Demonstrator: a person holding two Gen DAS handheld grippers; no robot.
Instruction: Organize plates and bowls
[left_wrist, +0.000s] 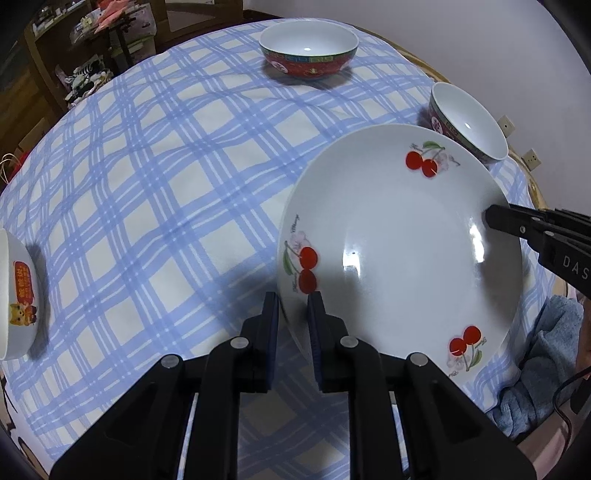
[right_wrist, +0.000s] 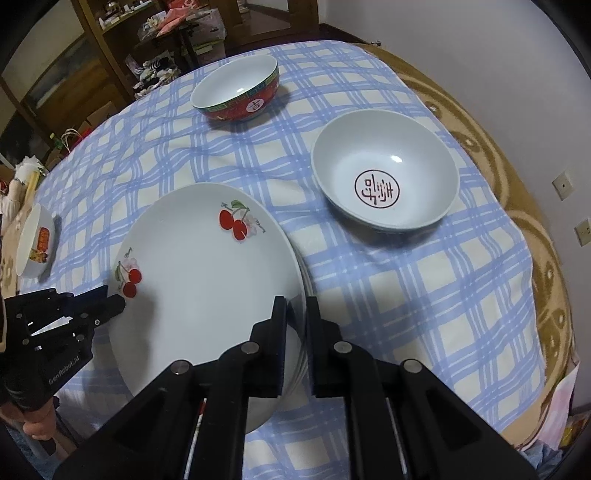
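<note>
A white plate with red cherries (left_wrist: 399, 236) (right_wrist: 207, 280) is held over the blue checked tablecloth; in the right wrist view more plate rims (right_wrist: 303, 295) show stacked under its right edge. My left gripper (left_wrist: 293, 314) is shut on the plate's left rim, and shows in the right wrist view (right_wrist: 114, 299). My right gripper (right_wrist: 296, 314) is shut on the rim on the opposite side, and shows in the left wrist view (left_wrist: 491, 216). A red bowl (left_wrist: 308, 51) (right_wrist: 236, 90) stands at the far side. A white-inside bowl with a red emblem (right_wrist: 384, 170) (left_wrist: 469, 122) stands to the right.
A small white bowl with a red and yellow picture (left_wrist: 16, 295) (right_wrist: 35, 247) stands at the table's left edge. A wooden shelf with clutter (right_wrist: 110, 48) stands beyond the table. A wall with sockets (right_wrist: 563, 184) is on the right.
</note>
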